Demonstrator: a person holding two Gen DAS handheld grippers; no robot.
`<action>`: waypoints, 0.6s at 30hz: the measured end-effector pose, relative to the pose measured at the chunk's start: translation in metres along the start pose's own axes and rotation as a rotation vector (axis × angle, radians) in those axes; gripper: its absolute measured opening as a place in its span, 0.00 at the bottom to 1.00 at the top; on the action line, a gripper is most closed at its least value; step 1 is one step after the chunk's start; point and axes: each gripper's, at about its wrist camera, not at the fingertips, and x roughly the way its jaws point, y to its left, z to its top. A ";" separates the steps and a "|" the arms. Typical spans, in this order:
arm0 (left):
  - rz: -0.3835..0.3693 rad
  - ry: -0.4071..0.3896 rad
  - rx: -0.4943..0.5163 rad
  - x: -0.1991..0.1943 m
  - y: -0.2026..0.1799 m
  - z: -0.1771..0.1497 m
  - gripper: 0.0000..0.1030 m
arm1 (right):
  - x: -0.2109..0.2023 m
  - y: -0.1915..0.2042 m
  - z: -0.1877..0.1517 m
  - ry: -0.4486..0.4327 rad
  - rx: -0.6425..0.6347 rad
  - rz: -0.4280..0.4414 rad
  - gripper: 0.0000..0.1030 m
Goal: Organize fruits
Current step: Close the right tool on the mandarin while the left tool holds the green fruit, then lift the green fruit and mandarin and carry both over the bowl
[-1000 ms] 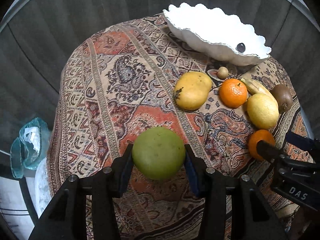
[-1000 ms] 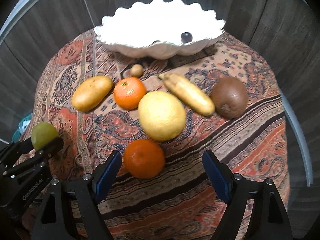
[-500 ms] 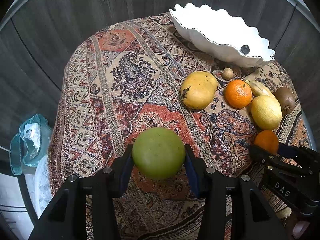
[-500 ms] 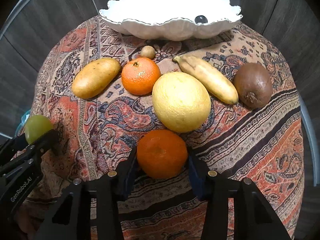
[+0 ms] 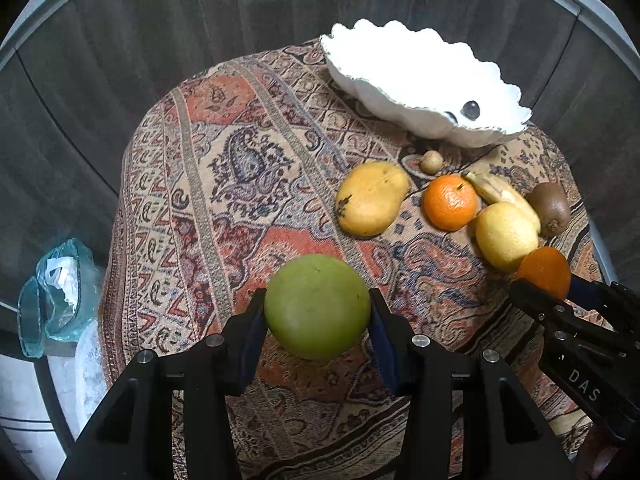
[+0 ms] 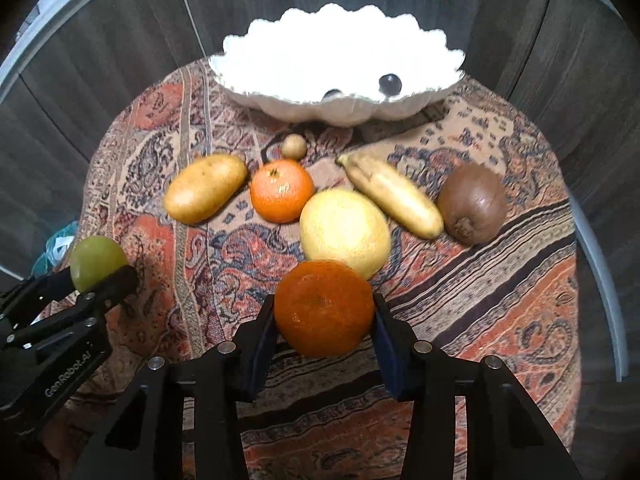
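Paisley tablecloth [image 5: 248, 168]; teal bag [image 5: 56, 292] (perhaps plastic) beside table.

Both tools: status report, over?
Left tool shut on green fruit. Right tool shut on orange. White bowl ahead, two dark berries inside. Loose fruit between tools and bowl.

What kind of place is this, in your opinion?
Probably a home room: a round table under a paisley tablecloth, a scalloped white bowl, loose fruit such as a kiwi, and dark wood-look panels behind.
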 end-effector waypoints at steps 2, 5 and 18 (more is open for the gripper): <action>-0.003 -0.011 0.003 -0.004 -0.003 0.004 0.46 | -0.006 -0.003 0.004 -0.015 0.001 -0.002 0.44; -0.013 -0.029 0.006 -0.010 -0.006 0.010 0.46 | -0.012 -0.006 0.009 -0.034 0.006 -0.003 0.44; -0.050 -0.116 0.038 -0.036 -0.030 0.053 0.46 | -0.041 -0.032 0.042 -0.120 0.040 -0.016 0.44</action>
